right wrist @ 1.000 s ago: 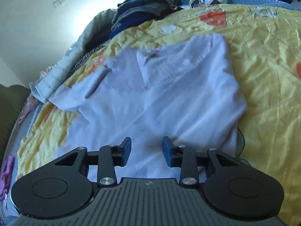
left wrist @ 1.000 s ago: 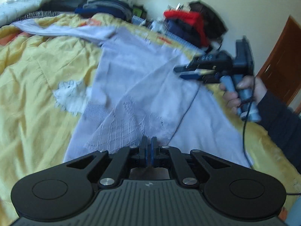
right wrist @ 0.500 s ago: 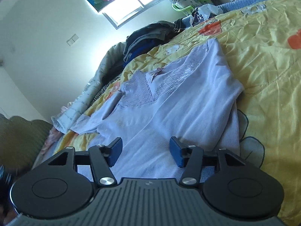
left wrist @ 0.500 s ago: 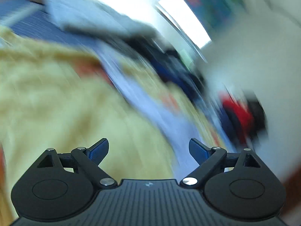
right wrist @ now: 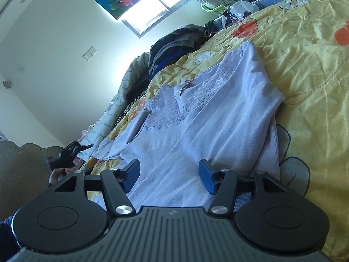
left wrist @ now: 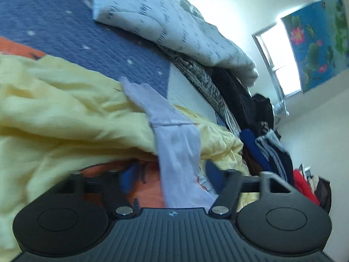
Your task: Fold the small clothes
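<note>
A lavender long-sleeved shirt (right wrist: 196,126) lies spread on the yellow bedspread (right wrist: 305,76), its lace front facing up. My right gripper (right wrist: 170,176) hovers low over the shirt's lower body. Its jaws are opening and the pads touch no cloth. One sleeve (left wrist: 174,139) stretches away over the rumpled bedspread (left wrist: 54,109). My left gripper (left wrist: 172,175) straddles that sleeve, with the jaws closing and the pads still apart from the cloth. In the right wrist view the left gripper (right wrist: 72,149) shows at the sleeve's cuff, held by a hand (right wrist: 57,172).
A pale blue quilt (left wrist: 174,28) and a dark blue blanket (left wrist: 65,28) lie beyond the sleeve. Dark folded clothes (left wrist: 261,135) and a red garment (left wrist: 303,185) are piled at the right. More dark clothes (right wrist: 174,41) and a plastic bag (right wrist: 237,11) sit at the bed's far edge.
My left gripper let go of the shirt's hem, opened wide, swung across to the sleeve and has narrowed around it. My right gripper opened wider and tipped to a lower angle.
</note>
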`<state>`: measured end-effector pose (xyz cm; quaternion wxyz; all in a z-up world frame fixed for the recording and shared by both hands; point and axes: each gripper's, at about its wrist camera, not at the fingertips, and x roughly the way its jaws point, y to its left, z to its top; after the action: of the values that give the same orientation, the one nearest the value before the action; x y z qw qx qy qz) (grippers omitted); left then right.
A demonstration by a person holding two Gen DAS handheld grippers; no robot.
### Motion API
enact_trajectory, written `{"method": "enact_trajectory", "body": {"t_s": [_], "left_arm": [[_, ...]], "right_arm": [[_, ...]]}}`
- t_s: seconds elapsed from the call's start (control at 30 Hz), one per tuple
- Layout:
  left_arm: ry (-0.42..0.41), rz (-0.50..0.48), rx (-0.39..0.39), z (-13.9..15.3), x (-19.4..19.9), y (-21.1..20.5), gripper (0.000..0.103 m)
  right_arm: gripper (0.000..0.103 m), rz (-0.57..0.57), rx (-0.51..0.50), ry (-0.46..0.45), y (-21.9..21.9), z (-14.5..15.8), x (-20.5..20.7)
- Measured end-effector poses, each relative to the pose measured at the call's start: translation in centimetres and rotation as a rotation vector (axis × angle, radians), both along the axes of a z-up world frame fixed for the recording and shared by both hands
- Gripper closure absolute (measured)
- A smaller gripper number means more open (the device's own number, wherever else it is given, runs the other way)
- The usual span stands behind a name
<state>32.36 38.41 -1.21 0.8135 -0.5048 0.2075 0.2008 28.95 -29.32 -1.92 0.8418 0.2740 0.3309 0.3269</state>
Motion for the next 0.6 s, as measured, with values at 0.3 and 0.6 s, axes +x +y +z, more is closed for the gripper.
{"method": "enact_trajectory", "body": {"t_s": [0.3,0.6], "left_arm": [[0.11,0.049,0.27,2.6,2.8,-3.4,0.099],[-0.234,-0.984,1.558,4.9,-7.6,-32.8,0.099]], "right_arm": [[0.039,0.006,0.02,0.001,-0.3,-0.1,0.0],[0.039,0.011,0.056,0.008,-0.6,-0.3,0.2]]}}
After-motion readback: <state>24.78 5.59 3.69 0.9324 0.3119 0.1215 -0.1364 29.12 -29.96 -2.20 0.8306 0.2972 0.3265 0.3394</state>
